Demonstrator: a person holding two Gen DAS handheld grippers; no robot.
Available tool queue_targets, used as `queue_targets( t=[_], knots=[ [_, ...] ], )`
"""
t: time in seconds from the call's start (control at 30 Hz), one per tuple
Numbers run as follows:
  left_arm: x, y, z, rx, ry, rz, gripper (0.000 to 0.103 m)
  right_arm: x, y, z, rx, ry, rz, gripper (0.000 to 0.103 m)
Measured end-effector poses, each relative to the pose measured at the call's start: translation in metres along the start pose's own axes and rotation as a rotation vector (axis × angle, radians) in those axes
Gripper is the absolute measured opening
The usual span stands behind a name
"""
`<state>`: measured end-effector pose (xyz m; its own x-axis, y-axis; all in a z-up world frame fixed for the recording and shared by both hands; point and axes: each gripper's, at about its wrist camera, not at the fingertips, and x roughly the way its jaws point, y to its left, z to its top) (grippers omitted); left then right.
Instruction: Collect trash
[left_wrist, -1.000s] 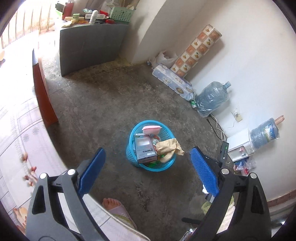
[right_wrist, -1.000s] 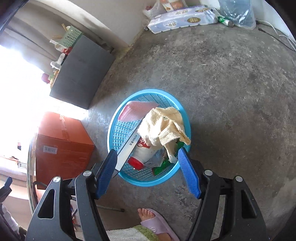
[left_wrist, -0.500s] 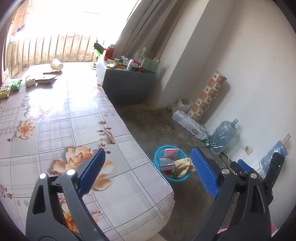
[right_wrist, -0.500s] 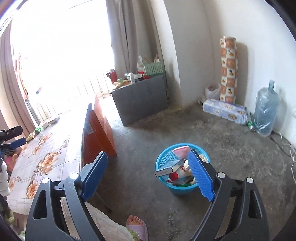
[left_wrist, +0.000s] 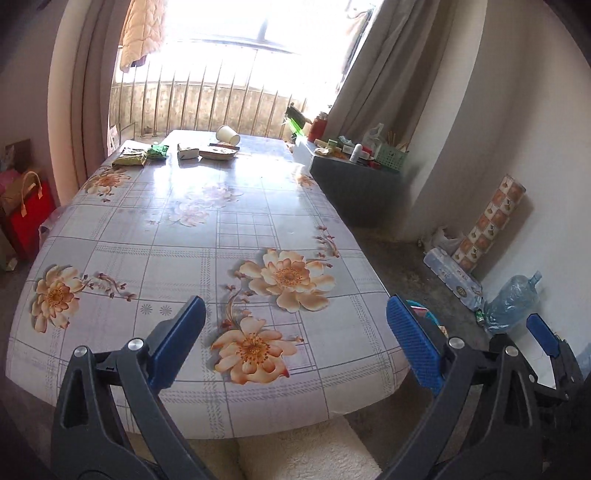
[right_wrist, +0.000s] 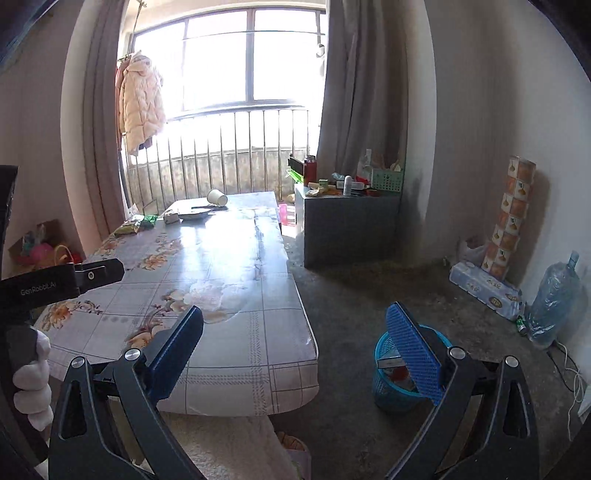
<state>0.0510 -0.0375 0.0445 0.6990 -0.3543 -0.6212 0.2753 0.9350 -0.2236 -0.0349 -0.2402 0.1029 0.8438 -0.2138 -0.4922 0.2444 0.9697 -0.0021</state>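
Two sets of tongs, both empty: left tongs (left_wrist: 293, 343) spread wide and widening further over the near end of the flowered table (left_wrist: 192, 229); right tongs (right_wrist: 293, 349) likewise widening, nothing between the blue pads. Five pieces of trash at the table's far end: one paper cup (left_wrist: 228, 134) tipped on its side, mouth facing right; one flat paper plate (left_wrist: 218, 152); one small carton (left_wrist: 187, 151); two green wrappers (left_wrist: 130, 158), long axes across the table. One blue trash basket (right_wrist: 388, 373) on the floor right of the table, partly filled.
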Motion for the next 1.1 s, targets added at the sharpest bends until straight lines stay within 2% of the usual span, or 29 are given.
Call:
queue_targets(
  t=[0.1,0.2,0.3,0.5,0.57,0.63,0.73,0.9,1.1],
  knots=[
    [-0.005,-0.001,-0.010,0.054,0.003,0.072,0.094,-0.003,0.007,0.006,-0.020,0.009,-0.025,0.097],
    [-0.004,-0.005,-0.020,0.109,0.002,0.187,0.094,0.006,0.007,0.006,-0.022,0.057,-0.054,0.097],
    [0.000,-0.006,-0.025,0.136,0.002,0.225,0.094,0.014,0.007,0.002,-0.029,0.114,-0.082,0.097],
    [0.010,-0.011,-0.026,0.154,0.047,0.246,0.094,0.035,0.003,-0.010,-0.016,0.249,-0.084,0.097],
    [0.017,-0.013,-0.025,0.157,0.077,0.267,0.094,0.041,0.001,-0.014,-0.001,0.284,-0.079,0.097],
    [0.023,-0.014,-0.025,0.140,0.118,0.254,0.094,0.047,-0.002,-0.017,0.013,0.311,-0.074,0.097],
    [0.031,-0.013,-0.027,0.099,0.183,0.223,0.094,0.051,-0.005,-0.019,0.016,0.332,-0.068,0.097],
    [0.045,-0.008,-0.036,0.088,0.287,0.252,0.094,0.054,-0.010,-0.021,0.024,0.358,-0.027,0.097],
    [0.051,0.001,-0.044,0.102,0.336,0.306,0.094,0.061,-0.016,-0.029,0.028,0.390,-0.038,0.097]
  ],
)
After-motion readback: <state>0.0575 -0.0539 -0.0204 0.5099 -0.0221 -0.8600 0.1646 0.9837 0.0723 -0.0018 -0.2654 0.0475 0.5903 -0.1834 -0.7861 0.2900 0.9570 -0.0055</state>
